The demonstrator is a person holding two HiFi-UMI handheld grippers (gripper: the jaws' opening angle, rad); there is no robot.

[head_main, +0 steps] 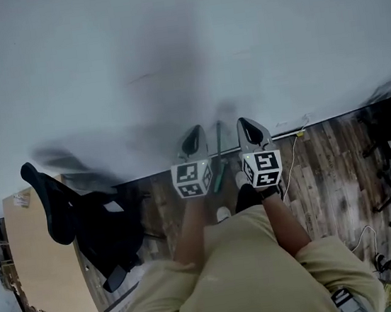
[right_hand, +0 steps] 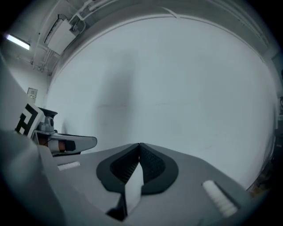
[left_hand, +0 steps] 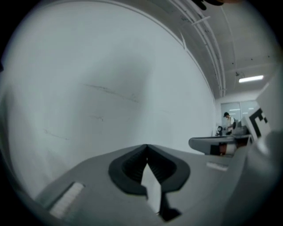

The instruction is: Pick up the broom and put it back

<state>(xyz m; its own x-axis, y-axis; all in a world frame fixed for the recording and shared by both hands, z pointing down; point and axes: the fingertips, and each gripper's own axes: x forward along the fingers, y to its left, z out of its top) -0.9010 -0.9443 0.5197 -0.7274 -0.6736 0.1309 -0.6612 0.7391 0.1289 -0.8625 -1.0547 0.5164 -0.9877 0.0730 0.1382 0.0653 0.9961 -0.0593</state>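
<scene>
Between the left gripper [head_main: 193, 136] and right gripper [head_main: 248, 126], just below their tips, the green-handled broom [head_main: 218, 157] stands against the white wall [head_main: 167, 48], seemingly put back. Both grippers are clenched on nothing. Any withdrawal should steer clear of the handle, lest it topple.

No legible text, label, number or sign anywhere.

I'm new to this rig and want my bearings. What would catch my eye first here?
The left gripper and the right gripper, each with a marker cube, are held side by side, shut and empty, facing a bare white wall. Between them a thin green stick, probably the broom, stands at the wall's foot. At left a black chair stands beside a wooden table.
</scene>
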